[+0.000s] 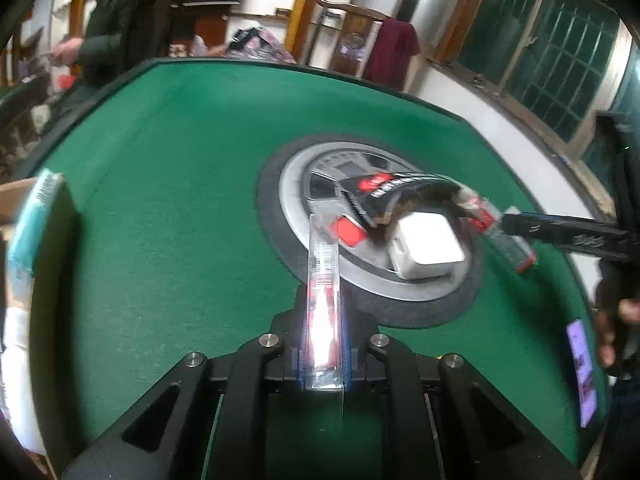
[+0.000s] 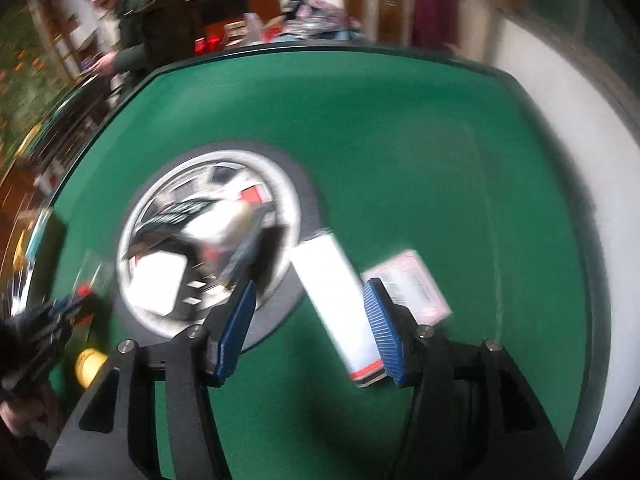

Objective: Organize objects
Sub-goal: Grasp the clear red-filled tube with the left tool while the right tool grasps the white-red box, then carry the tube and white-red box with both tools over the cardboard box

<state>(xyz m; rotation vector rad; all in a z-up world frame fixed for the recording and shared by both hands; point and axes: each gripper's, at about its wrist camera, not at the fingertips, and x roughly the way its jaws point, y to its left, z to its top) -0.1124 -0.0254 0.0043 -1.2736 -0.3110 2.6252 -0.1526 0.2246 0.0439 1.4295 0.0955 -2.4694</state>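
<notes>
My left gripper is shut on a long clear plastic case with red inside, which points out over a round silver panel set in the green felt table. On the panel lie a white charger block and a black-and-red snack bag. My right gripper is open and points down at the felt. A long white box lies between its blue pads, close against the right one and apart from the left. From the left wrist view the right gripper reaches in from the right.
A pink-and-white packet lies just beyond the right finger. A yellow object sits at the left near the left gripper. A teal-and-white pack stands at the table's left edge. A person is behind the far rim.
</notes>
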